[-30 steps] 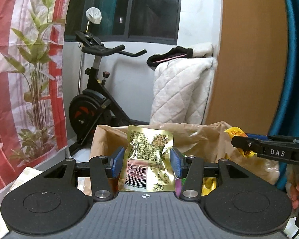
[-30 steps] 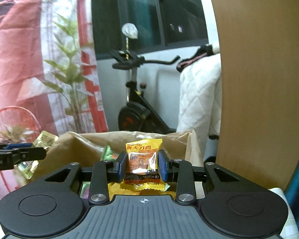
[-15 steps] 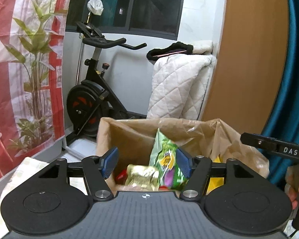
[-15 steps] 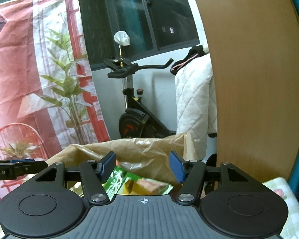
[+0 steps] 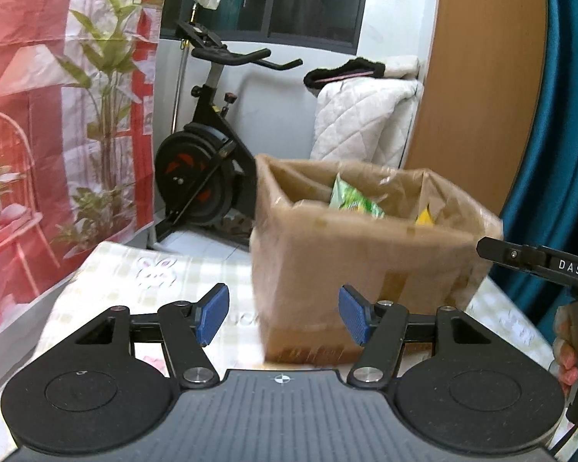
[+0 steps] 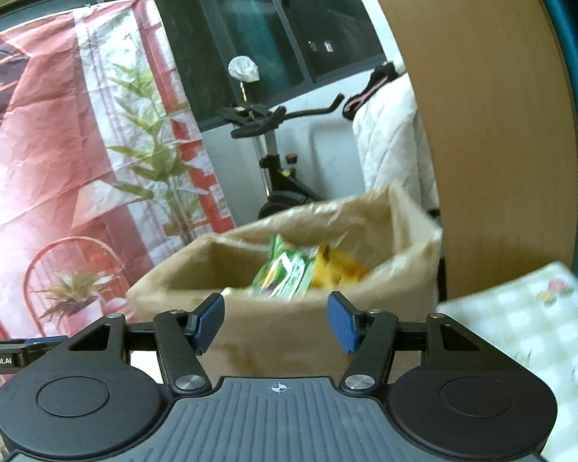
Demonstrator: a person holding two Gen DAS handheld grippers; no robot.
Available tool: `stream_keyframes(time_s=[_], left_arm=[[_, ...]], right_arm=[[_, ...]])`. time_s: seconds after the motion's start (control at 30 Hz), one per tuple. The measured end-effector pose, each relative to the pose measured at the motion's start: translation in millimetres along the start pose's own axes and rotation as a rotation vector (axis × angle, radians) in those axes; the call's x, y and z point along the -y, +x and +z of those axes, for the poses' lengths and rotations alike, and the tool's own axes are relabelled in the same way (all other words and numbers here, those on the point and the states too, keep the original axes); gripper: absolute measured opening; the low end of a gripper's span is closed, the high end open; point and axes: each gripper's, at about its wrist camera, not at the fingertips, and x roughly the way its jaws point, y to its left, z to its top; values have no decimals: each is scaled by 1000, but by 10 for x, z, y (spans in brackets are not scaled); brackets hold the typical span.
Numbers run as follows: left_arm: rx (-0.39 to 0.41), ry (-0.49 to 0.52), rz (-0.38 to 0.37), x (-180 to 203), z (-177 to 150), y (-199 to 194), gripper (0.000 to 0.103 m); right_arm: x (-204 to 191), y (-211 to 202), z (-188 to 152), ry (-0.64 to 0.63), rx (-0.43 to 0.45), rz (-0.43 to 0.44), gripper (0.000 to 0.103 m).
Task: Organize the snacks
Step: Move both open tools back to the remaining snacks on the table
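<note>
A brown cardboard box (image 5: 350,254) lined with a clear bag stands on the checked tablecloth (image 5: 142,281); it also shows in the right wrist view (image 6: 289,319). Snack packets lie inside: a green one (image 5: 352,198) (image 6: 285,269) and a yellow one (image 5: 424,216) (image 6: 337,267). My left gripper (image 5: 284,317) is open and empty, just in front of the box. My right gripper (image 6: 276,321) is open and empty, in front of the box and below its rim. Its side shows at the right edge of the left wrist view (image 5: 535,261).
An exercise bike (image 5: 208,177) stands behind the table. A white quilt (image 5: 366,119) hangs at the back beside a wooden panel (image 5: 478,88). A red plant-print cloth (image 5: 57,96) covers the left. A teal curtain (image 5: 562,146) is at the right.
Both grippers opened and dropped their packets into the box: the gold one from the left, the orange one from the right. Both then drew back and away from the box.
</note>
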Motion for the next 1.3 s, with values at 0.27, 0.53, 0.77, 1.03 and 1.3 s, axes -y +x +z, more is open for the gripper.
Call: stream_keyframes(time_s=[0.27,0.53,0.77,1.03,1.3], left_arm=[[-65,3,-6,-71,-423,-115,65],[-126,-46,23,-312,-817,90,63],[-140,-94,56,-617,-873,118,60],[-118,-149,76,-927,-754,109,59],[-93,-196,79,-1062,-767,181,59]], right_arm=[[-221,-14,-614,3,-124,15,58],[-521,241,-1283,-204,-383,32,58],[-534,344,-1340,-137,-437,53,58],[-635,809,-1405,8,-540,104,58],[-836,1259,-1577,130,-623,-1,59]])
